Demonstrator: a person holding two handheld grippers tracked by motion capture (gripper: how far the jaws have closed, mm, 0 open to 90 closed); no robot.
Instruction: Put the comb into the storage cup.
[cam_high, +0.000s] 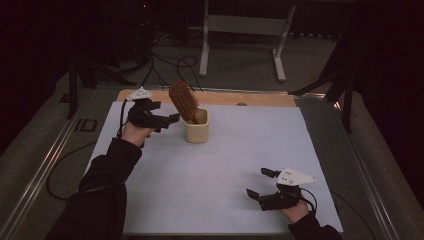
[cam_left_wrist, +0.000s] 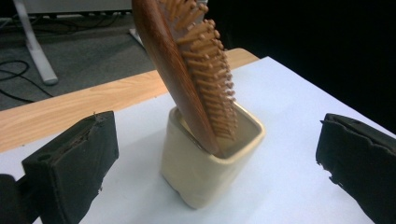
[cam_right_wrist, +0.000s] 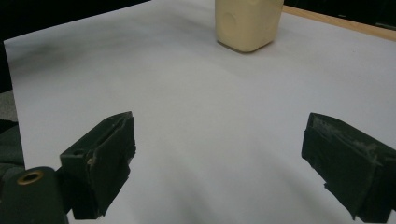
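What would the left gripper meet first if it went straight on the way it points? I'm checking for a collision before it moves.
Probably the cream cup holding the wooden hairbrush: it sits centred between the open left gripper jaws, just ahead, though depth is uncertain.

A reddish-brown wooden paddle hairbrush (cam_left_wrist: 180, 70) with paler tan bristles stands in a cream, square ceramic cup (cam_left_wrist: 210, 165). A plain white sheet (cam_high: 230, 165) covers the light wood-grain counter (cam_high: 225, 98), bare along its far edge. Both grippers, left (cam_high: 167, 120) and right (cam_high: 260, 184), are matte black, each topped with a pale grey plate.
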